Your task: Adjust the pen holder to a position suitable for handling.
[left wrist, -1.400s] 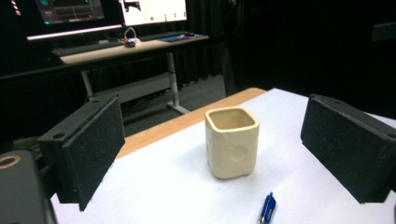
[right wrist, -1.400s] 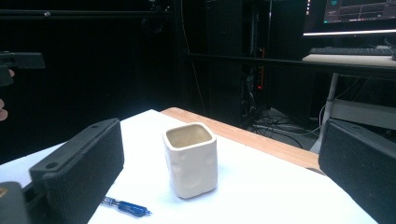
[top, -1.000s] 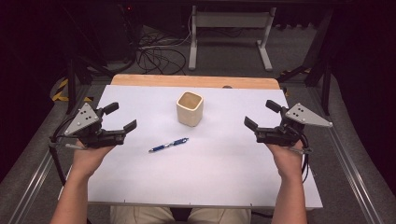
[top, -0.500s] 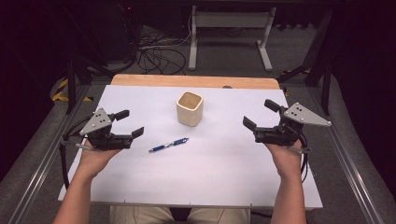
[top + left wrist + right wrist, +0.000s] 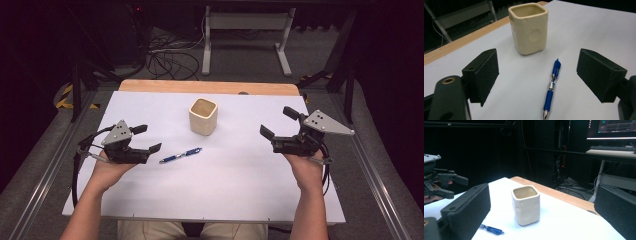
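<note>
High view first: the table, covered in white with a wooden strip along its far edge, carries a cream cup standing upright near the middle and a blue pen lying flat just nearer the person, to the cup's left. The left gripper is held above the table's left side, its jaws spread wide and holding nothing, with the pen's near end just beyond its tips. The right gripper sits well apart on the right side, jaws likewise spread and empty, aimed toward the cup.

Left gripper view puts the pen on the table between the two black pads, touching neither, its tip pointing back toward the camera and the cup beyond it.

Right gripper view shows the cup between its open jaws, farther off, the pen low at left.
</note>
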A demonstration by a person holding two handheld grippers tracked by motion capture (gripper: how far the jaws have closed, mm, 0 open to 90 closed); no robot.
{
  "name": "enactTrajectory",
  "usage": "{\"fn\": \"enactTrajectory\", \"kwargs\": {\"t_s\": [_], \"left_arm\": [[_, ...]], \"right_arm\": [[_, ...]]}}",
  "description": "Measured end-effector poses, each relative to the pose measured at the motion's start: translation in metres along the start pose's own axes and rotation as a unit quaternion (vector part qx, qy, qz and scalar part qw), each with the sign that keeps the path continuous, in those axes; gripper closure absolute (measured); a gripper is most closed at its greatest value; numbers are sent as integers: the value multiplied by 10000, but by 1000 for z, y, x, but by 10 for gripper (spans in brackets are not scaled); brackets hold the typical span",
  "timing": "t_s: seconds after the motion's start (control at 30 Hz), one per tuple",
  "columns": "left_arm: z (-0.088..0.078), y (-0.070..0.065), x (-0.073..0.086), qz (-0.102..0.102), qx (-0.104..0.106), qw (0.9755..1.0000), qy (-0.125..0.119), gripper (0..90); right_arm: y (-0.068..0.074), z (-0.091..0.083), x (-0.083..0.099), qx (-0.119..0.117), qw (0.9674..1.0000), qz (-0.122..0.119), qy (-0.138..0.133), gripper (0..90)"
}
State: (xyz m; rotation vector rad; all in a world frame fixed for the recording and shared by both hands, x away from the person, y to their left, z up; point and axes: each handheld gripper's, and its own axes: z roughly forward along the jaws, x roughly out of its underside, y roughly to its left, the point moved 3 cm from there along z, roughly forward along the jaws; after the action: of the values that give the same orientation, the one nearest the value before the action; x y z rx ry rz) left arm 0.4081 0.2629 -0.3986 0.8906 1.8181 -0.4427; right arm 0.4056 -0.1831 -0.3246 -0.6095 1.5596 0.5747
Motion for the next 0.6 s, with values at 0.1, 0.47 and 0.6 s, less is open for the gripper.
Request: {"fn": "enactTrajectory", "kwargs": {"t_s": [0.1,0.47,0.6], "left_arm": [[4,-1,3,51,29,9999,139,199],[15,-2,13,144,141,9985,507,230],[20,-3,16,198,179,9976,645,245]], "right_arm": [[0,0,0,-3,10000,2,-1,12],[1,1,-1,-13,10000,-23,-6,13],[2,1,0,-27,10000,-30,15,14]]}}
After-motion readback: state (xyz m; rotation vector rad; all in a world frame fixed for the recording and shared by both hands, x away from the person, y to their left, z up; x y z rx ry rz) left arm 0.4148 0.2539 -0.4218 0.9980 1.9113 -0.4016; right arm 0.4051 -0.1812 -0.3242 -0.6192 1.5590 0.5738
